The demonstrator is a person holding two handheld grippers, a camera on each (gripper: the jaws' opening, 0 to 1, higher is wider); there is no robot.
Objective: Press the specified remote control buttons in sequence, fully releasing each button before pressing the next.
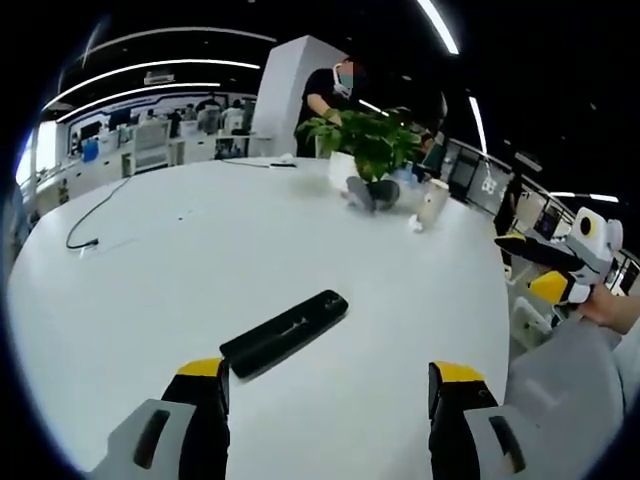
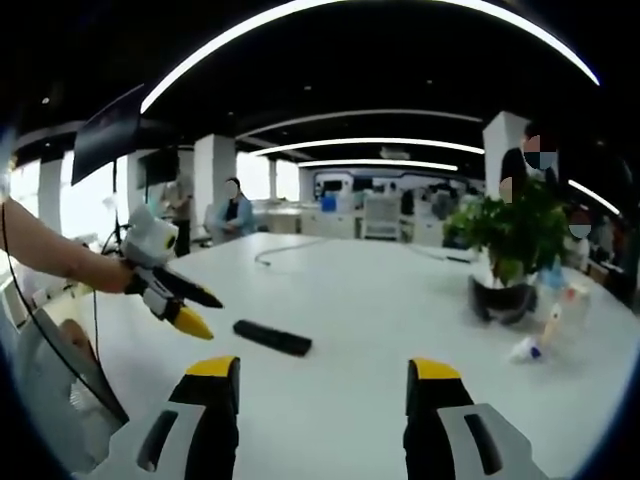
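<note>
Two tongs, left and right, gape above one remote.

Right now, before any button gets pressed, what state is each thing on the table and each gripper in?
remote control: lying flat on the white table, untouched, nothing pressing it.
left gripper: open, empty, just short of the remote.
right gripper: open, empty, off the remote.
potted plant: upright.
black cable: lying loose on the table.
</note>
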